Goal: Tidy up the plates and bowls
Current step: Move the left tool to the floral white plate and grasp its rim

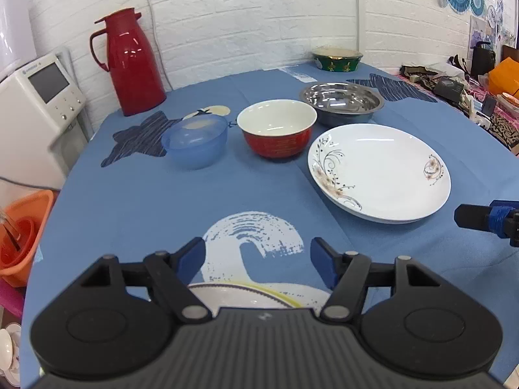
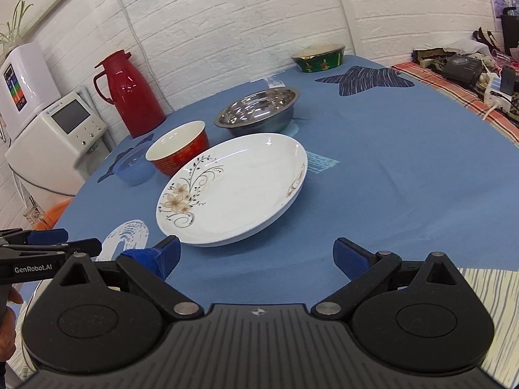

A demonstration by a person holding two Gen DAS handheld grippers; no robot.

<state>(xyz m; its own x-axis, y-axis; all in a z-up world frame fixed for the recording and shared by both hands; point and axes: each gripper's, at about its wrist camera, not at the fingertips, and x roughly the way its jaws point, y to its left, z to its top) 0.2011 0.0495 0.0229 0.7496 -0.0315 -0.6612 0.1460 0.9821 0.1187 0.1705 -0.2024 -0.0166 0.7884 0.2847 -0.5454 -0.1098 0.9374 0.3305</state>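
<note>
Two grippers, both empty, face one wide white shallow plate with brown flower sprigs (image 2: pixel 232 189), which lies flat on the blue tablecloth (image 2: pixel 389 168) toward the near edge of the round table. From the right gripper (image 2: pixel 256 256) the plate sits straight ahead, its near rim just beyond and between the blue-padded fingers; being round, it has no long axis to line up with, only a low rim to take. Right gripper's jaws stand wide apart, touching nothing. From the left gripper (image 1: pixel 258 259) the same plate lies ahead and off to its right, farther away, so the right hand judges as the nearer one. Left jaws also stand apart, nothing clamped; a white plate with a yellow and dark rim line (image 1: pixel 243 295) shows just under and behind its fingers, contact unclear. Farther toward the wall edge: a red bowl with white inside (image 1: pixel 275 129) just beside the plate, a translucent blue plastic bowl (image 1: pixel 194 142) on its left, a stainless steel bowl (image 1: pixel 342 100) behind, a green and gold bowl (image 1: pixel 337 60) near the far edge, and a red thermos jug (image 1: pixel 129 61) at the far left edge.
</note>
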